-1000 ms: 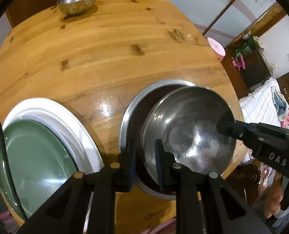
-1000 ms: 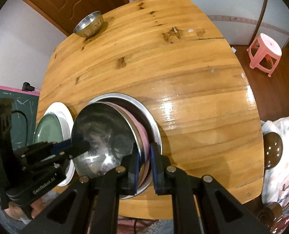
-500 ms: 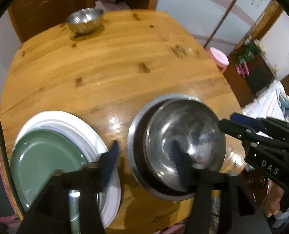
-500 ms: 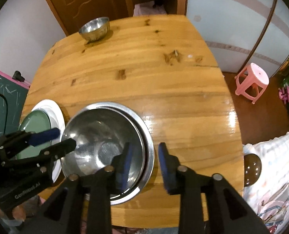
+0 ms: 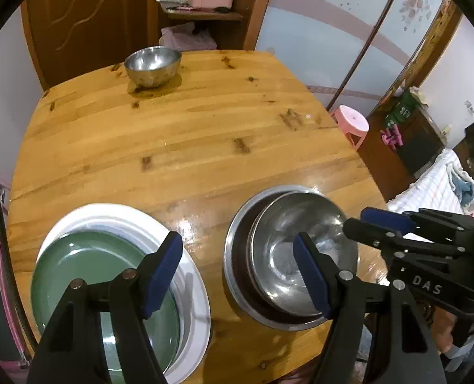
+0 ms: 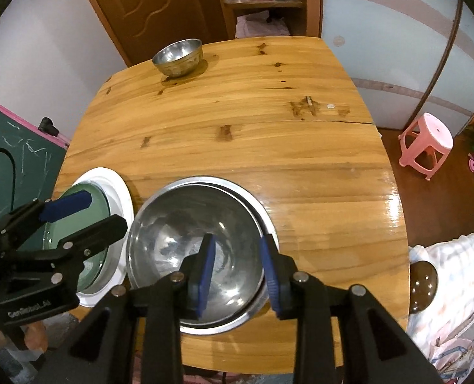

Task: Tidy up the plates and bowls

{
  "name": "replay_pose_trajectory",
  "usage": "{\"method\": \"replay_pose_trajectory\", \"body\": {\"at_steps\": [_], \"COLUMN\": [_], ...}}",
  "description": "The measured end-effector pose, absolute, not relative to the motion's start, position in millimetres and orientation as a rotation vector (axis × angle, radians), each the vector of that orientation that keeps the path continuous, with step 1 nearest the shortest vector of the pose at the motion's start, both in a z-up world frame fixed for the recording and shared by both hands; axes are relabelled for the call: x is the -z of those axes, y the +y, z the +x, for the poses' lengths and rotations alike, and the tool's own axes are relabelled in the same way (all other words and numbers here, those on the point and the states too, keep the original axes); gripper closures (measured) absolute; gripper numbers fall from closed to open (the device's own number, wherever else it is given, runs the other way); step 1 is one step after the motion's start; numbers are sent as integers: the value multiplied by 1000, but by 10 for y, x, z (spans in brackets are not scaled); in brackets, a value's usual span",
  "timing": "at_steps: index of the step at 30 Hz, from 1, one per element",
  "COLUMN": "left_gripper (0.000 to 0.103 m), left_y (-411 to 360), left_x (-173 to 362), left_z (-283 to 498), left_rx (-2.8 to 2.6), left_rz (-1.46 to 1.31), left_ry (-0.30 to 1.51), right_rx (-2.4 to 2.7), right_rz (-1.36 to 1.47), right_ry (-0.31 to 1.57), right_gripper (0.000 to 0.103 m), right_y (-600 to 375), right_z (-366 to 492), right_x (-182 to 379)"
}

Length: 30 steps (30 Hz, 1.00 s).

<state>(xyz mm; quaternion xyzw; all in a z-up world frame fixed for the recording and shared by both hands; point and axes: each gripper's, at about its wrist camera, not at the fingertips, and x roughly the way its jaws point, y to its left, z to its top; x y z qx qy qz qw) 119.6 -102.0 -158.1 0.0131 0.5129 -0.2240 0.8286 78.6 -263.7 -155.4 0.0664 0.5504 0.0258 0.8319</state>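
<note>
A: Open room?

B: Broad bare stretch of wooden table [image 6: 237, 121] from the middle to the far edge, broken only by a small steel bowl [image 5: 152, 66] near the far-left corner. Near edge crowded: white plate [image 5: 118, 220] with green plate [image 5: 86, 262] stacked on it at left, nested steel bowls [image 6: 185, 224] just beside, apart by a narrow strip of wood. Pink stool [image 6: 427, 142] on the floor beyond the right edge.

A: Grippers?

B: Left gripper [image 5: 238, 270] spread wide, empty, one finger over the plates, the other over the nested bowls. Right gripper [image 6: 238, 276] parted, holding nothing, straddling the near-right rim of the nested bowls from above. Contact with that rim: cannot tell.
</note>
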Motion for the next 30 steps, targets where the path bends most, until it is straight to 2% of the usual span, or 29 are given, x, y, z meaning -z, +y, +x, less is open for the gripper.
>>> {"method": "replay_pose_trajectory", "body": {"at_steps": [9,16,21,23,25,30], "left_gripper": [32,32,32,28,25,25], "left_y": [-815,-620,-478,-442,-391,-345], "left_x": [1289,925,537,403,309,306], "left_z": [1384,1755,2211,2431,2655,3297], "left_rx": [455,412,370,341,314,287], "left_rz": [-13,-13,-23,-23,-38,-111], "left_ry": [1033,1001,957,938,923,962], "right_rx": [-93,-140,-163,-166,-168,-172], "right_rz": [136,77,25,15,4,-22], "right_ry": [1138,1129,1083,1073,1069,1081], "right_gripper": [74,74,74,74,74,74], "right_y": [-2670,-2700,-2761,-2785,-2800,-2808], "right_z": [1015,1465,1958,2195,2411,3031], "right_x": [1230,726,208,48,-37,-63]}}
